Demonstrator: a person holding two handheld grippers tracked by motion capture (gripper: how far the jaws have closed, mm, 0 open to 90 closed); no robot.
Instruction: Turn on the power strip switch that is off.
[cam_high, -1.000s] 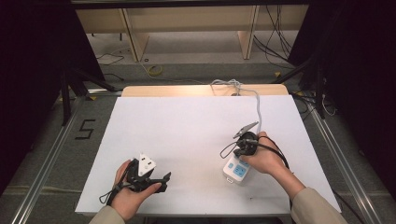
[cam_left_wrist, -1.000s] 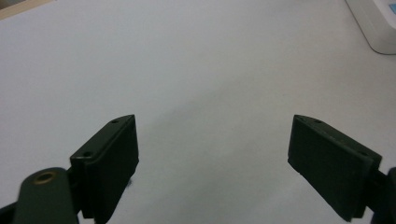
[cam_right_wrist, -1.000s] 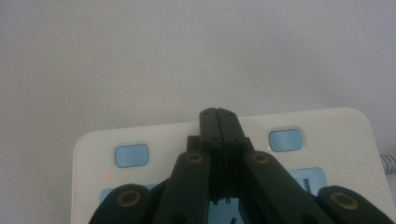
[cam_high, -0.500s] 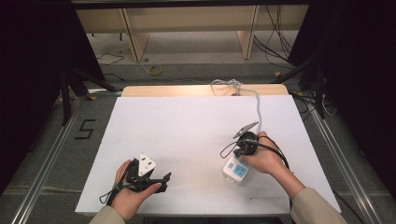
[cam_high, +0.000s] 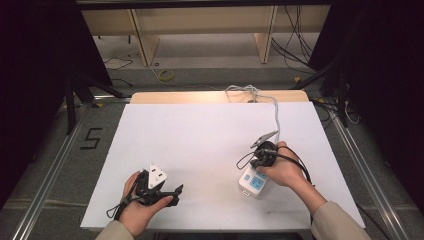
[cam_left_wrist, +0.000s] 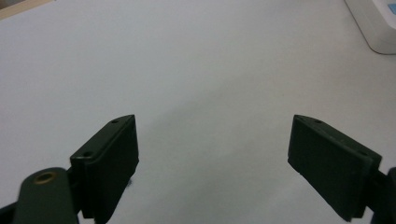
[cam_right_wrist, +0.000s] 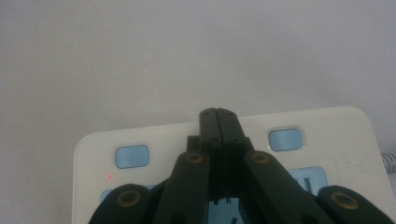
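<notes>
Floor marking "5" (cam_high: 91, 138); left gripper (cam_left_wrist: 212, 158) fingers released, right gripper (cam_right_wrist: 218, 122) fingers clenched over power strip (cam_right_wrist: 327, 126).

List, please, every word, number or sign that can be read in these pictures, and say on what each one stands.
"5": black mark on the floor, left of the table.
Faint print on the power strip, near its right edge in the right gripper view: too blurred to read.
Blue buttons on the strip: no readable sign.
Nothing else reads.
</notes>
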